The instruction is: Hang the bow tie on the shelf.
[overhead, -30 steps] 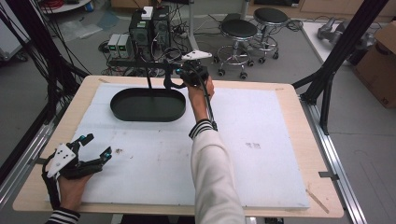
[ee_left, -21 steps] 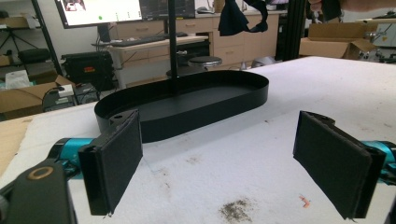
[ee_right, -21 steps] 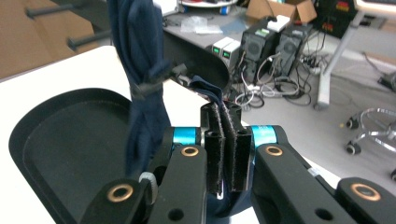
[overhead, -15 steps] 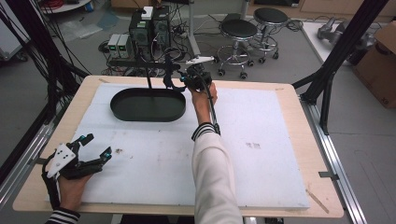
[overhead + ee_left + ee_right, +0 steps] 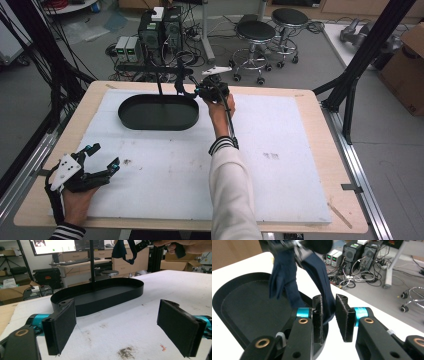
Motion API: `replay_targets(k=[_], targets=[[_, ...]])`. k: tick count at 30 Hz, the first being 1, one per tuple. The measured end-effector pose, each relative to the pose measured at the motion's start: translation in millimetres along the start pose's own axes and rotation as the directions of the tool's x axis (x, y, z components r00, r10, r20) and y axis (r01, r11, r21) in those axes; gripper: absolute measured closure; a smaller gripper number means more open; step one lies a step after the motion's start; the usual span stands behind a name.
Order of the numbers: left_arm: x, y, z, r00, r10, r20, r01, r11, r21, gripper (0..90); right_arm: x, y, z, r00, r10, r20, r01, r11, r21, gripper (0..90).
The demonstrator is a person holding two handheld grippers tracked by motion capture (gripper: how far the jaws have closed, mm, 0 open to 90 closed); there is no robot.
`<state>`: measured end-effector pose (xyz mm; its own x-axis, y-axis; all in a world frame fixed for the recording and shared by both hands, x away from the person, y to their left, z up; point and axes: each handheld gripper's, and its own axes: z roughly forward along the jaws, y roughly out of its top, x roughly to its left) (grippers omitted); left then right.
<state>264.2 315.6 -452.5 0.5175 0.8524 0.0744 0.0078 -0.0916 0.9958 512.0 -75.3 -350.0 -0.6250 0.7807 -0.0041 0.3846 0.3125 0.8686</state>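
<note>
Cloth (image 5: 322, 290): dark navy fabric, soft and limp, draped in two hanging strips from the hook of the stand; upper middle of the right gripper view, top centre of the left gripper view (image 5: 120, 250).
Stand (image 5: 92, 262): thin black upright rod, rising from the far side of the tray.
Tray (image 5: 158, 112): matt black, oval, low straight wall, flat floor; upper left of the high view, lying on the white sheet.
Counter (image 5: 320, 105): pale wooden board, rounded corners, covered by a white, slightly fuzzy sheet (image 5: 280, 165) with small dark smudges.
Right gripper (image 5: 329, 315): black frame, teal collars, brass rivets; at the tray's right end in the high view (image 5: 192, 90), upper centre.
Right fingers (image 5: 343, 317): flat black rough-faced pads, a narrow gap apart, just been opening; one navy strip hanging down between them, lying against the left pad, not squeezed.
Left gripper (image 5: 102, 156): lower left of the high view, in a hand with a striped cuff, low over the sheet.
Left fingers (image 5: 62, 325): rectangular black pads, spread wide, bare sheet between.
</note>
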Motion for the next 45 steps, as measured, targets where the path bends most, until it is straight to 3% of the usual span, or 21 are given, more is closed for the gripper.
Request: replay_targets(k=[6,9,12,13,16,17,19,21,22,23,25,30,34,38,41,42,43,45], targets=[[-0.2,0.0,0.1,1.0,0.0,-0.001,0.0,1.0,0.0,16.1,-3.3,0.1,-7.6,0.9997,0.009,-0.021,-0.01,1.0,-0.009,67.5],[-0.7,0.1,0.1,1.0,0.006,0.0,-0.006,1.0,0.002,16.1,-5.4,2.1,-18.8,0.9996,0.023,-0.016,-0.024,0.999,-0.027,54.9],[-0.9,0.0,0.3,1.0,0.005,-0.001,-0.005,1.0,-0.002,16.1,-6.5,1.3,-26.9,0.9996,0.024,-0.017,-0.025,0.999,-0.043,53.3],[-0.7,0.1,0.1,1.0,0.006,-0.001,-0.006,1.0,0.002,16.1,-5.6,-2.8,-37.2,0.9999,0.002,0.017,-0.001,0.998,-0.064,51.3],[-0.7,0.1,0.1,1.0,0.006,-0.001,-0.006,1.0,0.002,16.1,-9.2,-6.9,-46.7,0.9998,0.02,-0.002,-0.02,0.999,-0.036,45.5],[-0.8,0.0,0.3,1.0,0.003,-0.002,-0.003,1.0,0.0,16.1,-15.0,-9.9,-56.9,0.9959,0.066,-0.062,-0.065,0.998,0.014,40.0],[-0.6,0.1,0.4,1.0,0.002,-0.005,-0.002,1.0,0.0,16.1,-19.8,-13.9,-70.8,0.9905,0.097,-0.098,-0.094,0.995,0.038,37.6],[-0.7,0.0,0.2,1.0,0.004,-0.004,-0.004,1.0,0.0,16.1,-20.5,-23.6,-88.5,0.9966,0.049,-0.066,-0.051,0.998,-0.026,38.6],[-0.7,0.0,0.2,1.0,0.004,-0.004,-0.004,1.0,0.0,16.1,-20.5,-23.6,-88.5,0.9966,0.049,-0.066,-0.051,0.998,-0.026,38.6],[-0.8,0.0,0.1,1.0,0.005,-0.003,-0.005,1.0,0.0,16.0,-24.4,-32.6,-103.3,0.9974,0.039,-0.061,-0.04,0.999,-0.025,35.2],[-1.0,0.0,0.2,1.0,0.008,-0.003,-0.008,1.0,0.001,16.0,-29.0,-43.4,-117.7,0.9948,0.063,-0.081,-0.066,0.997,-0.039,33.6],[-1.6,0.1,0.7,0.9999,0.011,-0.004,-0.011,0.9999,0.002,16.1,-30.9,-71.7,-154.3,0.9965,0.056,-0.063,-0.062,0.993,-0.101,30.8],[-1.8,0.2,0.4,0.9999,0.015,-0.004,-0.015,0.9999,0.001,16.0,-26.0,-96.2,-183.6,0.9974,0.054,-0.048,-0.061,0.985,-0.163,27.5],[-1.8,0.1,0.1,0.9999,0.015,-0.001,-0.015,0.9999,-0.002,16.1,-13.3,-128.9,-213.5,0.9994,0.028,0.021,-0.022,0.974,-0.224,22.0],[-1.4,0.0,-0.2,0.9999,0.012,0.0,-0.012,0.9999,-0.006,16.0,-4.6,-156.9,-234.7,0.9968,0.042,0.067,-0.021,0.955,-0.296,20.8],[-1.4,0.0,-0.2,0.9999,0.012,0.0,-0.012,0.9999,-0.006,16.1,-4.6,-156.9,-234.7,0.9968,0.042,0.067,-0.021,0.955,-0.296,20.8],[-1.5,0.1,0.5,0.9999,0.01,-0.002,-0.01,0.9999,-0.002,16.0,-1.8,-174.3,-244.7,0.9939,0.055,0.096,-0.02,0.943,-0.331,18.4],[-1.4,0.3,0.8,0.9999,0.013,-0.002,-0.013,0.9999,0.004,16.0,-1.0,-190.1,-251.0,0.9912,0.071,0.112,-0.025,0.929,-0.369,16.2]])
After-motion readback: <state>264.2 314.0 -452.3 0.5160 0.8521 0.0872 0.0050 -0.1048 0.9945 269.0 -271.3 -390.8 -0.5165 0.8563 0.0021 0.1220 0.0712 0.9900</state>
